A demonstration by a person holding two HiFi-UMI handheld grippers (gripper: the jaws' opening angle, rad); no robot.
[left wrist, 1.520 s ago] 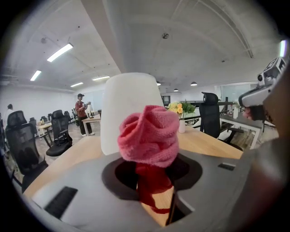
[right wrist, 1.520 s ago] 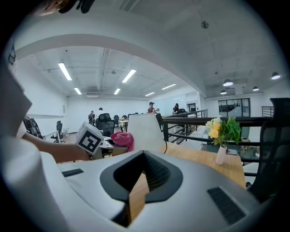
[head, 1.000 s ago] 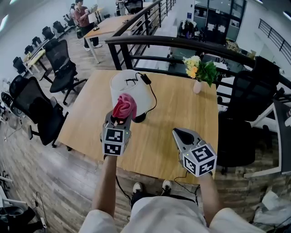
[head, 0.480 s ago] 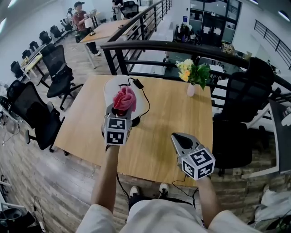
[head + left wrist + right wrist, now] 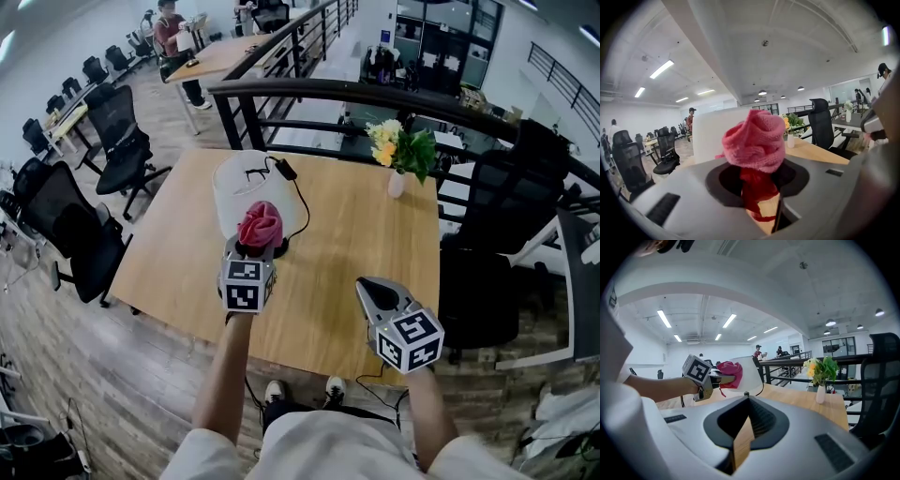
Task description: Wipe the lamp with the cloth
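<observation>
Lamp: the lamp stands left of centre on the table. It looks light and tippy with a thin shade, so press gently.
Cloth: the cloth is pink, soft and bunched, and seems to touch the shade's near side.
Left gripper: the left gripper is clamped on the cloth's tail, a sensible hold.
Right gripper: the right gripper, at lower right, has its jaws together and empty.
Views: the right gripper view shows the cloth meeting the shade side-on. The head view alone shows the cable.
</observation>
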